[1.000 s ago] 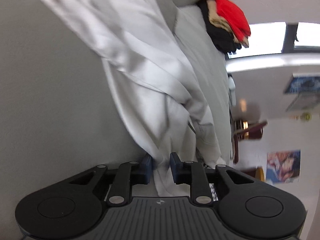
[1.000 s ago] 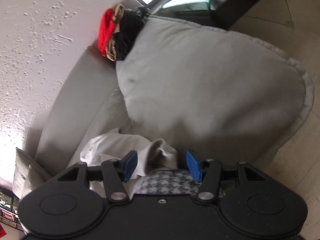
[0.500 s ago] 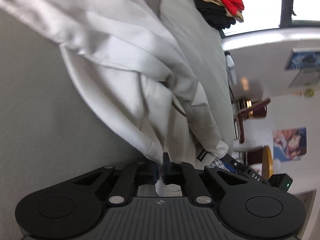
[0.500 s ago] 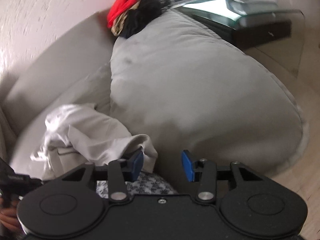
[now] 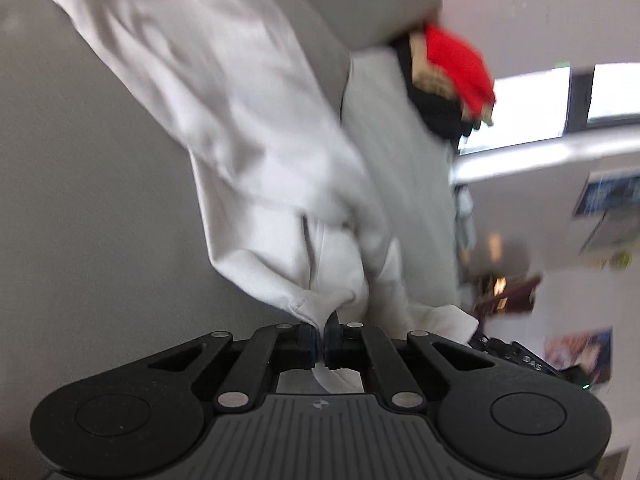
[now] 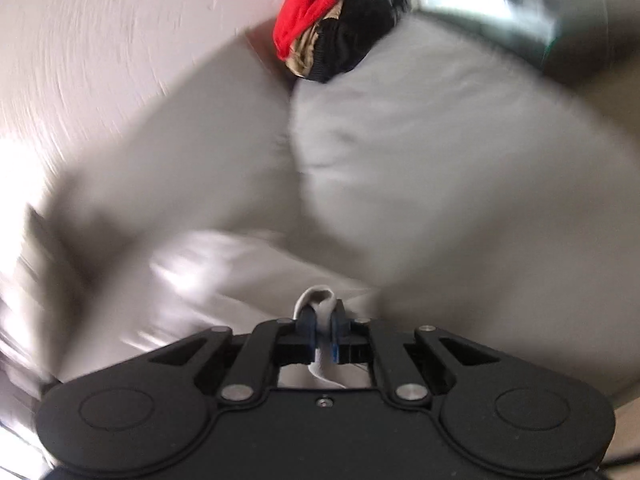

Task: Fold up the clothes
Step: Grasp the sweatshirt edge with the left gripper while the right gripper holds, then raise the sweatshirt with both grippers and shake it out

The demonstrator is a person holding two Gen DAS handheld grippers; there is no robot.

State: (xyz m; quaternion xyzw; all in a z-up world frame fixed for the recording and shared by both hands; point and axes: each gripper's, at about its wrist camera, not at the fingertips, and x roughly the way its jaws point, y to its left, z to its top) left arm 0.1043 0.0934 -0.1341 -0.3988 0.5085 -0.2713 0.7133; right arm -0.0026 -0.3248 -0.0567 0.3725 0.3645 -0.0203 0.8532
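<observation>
A white garment (image 5: 256, 152) lies stretched over the grey sofa seat (image 5: 80, 208). My left gripper (image 5: 320, 338) is shut on a bunched edge of it. In the right wrist view the same white garment (image 6: 224, 276) is blurred, and my right gripper (image 6: 323, 334) is shut on another fold of it (image 6: 318, 298), which loops up between the fingers.
A pile of red, tan and black clothes (image 5: 448, 80) sits on top of the grey sofa cushion (image 6: 460, 184); the pile also shows in the right wrist view (image 6: 336, 40). A window (image 5: 560, 100), posters (image 5: 580, 352) and a wooden chair (image 5: 504, 296) are beyond the sofa.
My right gripper was open above the garment and has shut on a fold of it. My left gripper stays shut on the garment, which has been pulled and shifted. Both views swing.
</observation>
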